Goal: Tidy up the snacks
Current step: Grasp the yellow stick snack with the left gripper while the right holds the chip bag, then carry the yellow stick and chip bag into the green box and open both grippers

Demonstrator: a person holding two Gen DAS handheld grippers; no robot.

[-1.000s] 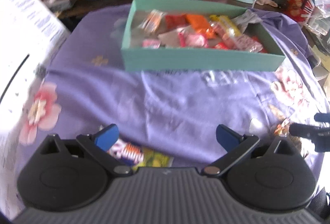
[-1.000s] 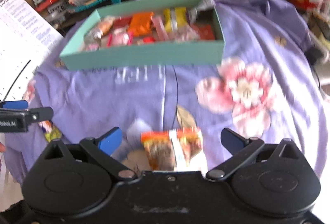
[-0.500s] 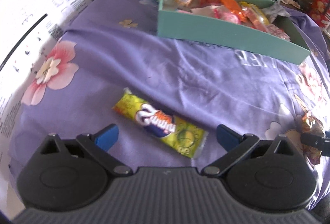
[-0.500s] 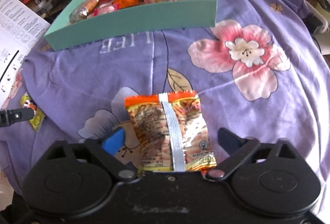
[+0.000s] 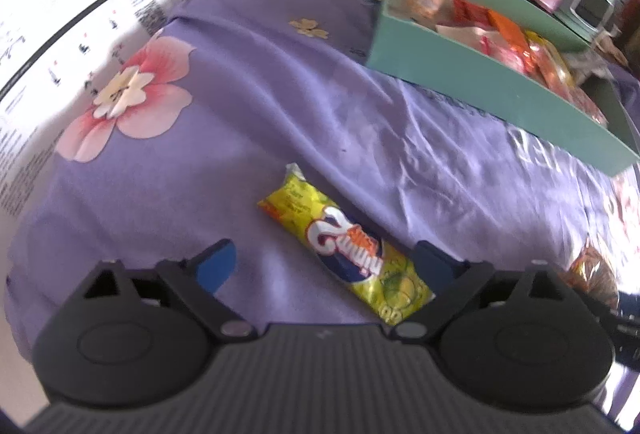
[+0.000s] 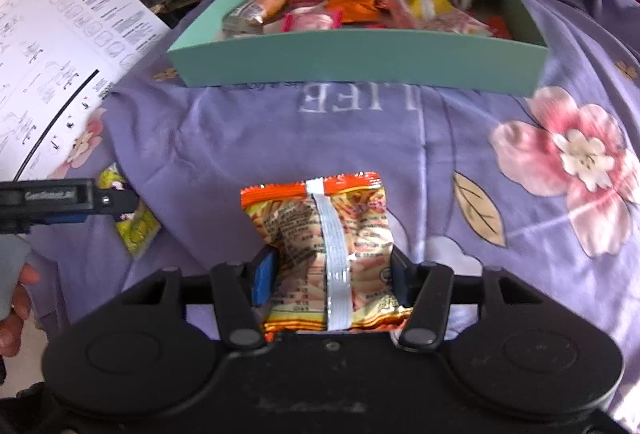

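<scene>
- The right gripper [image 6: 332,276] points down at a purple flowered cloth [image 6: 248,130], and its jaws are closing around an orange-and-yellow snack packet [image 6: 320,246] that lies flat on the cloth with its silver back seam facing up.
- That packet sits square between the blue pads: one pad is right at its left edge, the other at its right edge. They look to be touching or just about touching the sides, but a firm squeeze can't be made out, so nothing is lifted.
- The left gripper [image 5: 326,266] is also aimed down at the cloth. Its jaws are wide apart and starting to close.
- A yellow-green snack bar [image 5: 344,248] with a blue and white logo lies slantwise between the left gripper's fingers. Its near end is just beside the right-hand pad, and its far end sticks out ahead past the fingertips. The left-hand pad is well clear of it, so no grip there.
- Straight ahead of both grippers, farther across the cloth, stands a teal box [image 6: 360,58] already holding a bunch of wrapped snacks in orange, yellow, pink and red.
- From the right wrist view, the left gripper shows up off to the left side, over the snack bar, with a bit of the person's hand [image 6: 16,286] below it.
- A white printed sheet [image 6: 52,46] lies off to the left of both grippers, partly over the cloth's edge.
</scene>
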